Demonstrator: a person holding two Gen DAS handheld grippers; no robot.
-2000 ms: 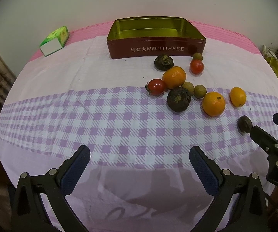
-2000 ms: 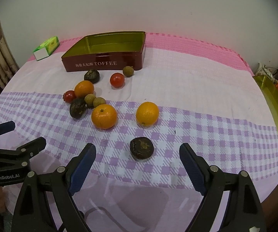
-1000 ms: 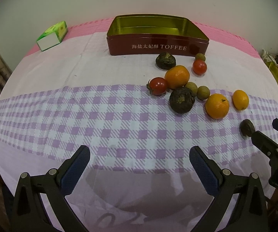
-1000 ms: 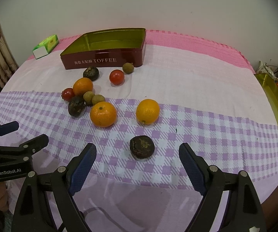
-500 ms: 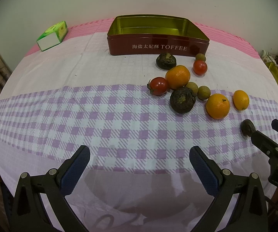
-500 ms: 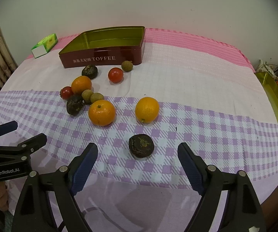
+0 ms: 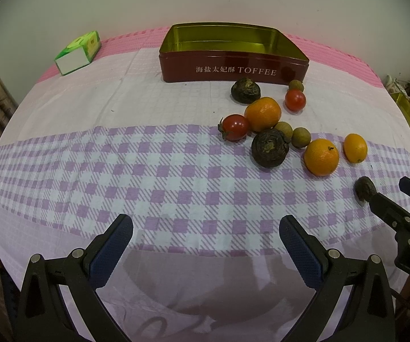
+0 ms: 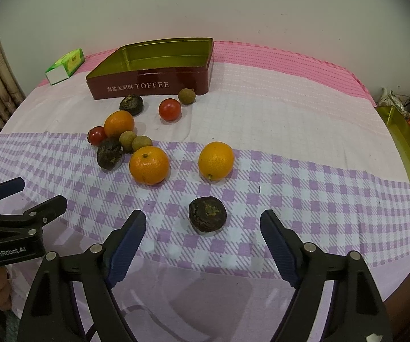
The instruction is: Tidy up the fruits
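Both grippers' jaws gape wide, holding nothing; the right gripper (image 8: 203, 240) has just been closing slightly around a dark wrinkled fruit (image 8: 207, 214), untouched on the checked cloth (image 8: 304, 205). Left gripper (image 7: 206, 240) tilts downward, its hand hidden.

Table w/ checked cloth (image 7: 147, 171): toffee tin (image 7: 233, 68), green box (image 7: 78, 52), loose fruits (image 8: 149, 165) nr tin.

Right gripper (image 8: 203, 229) jaws closing slightly around dark fruit (image 8: 207, 214), not touching.
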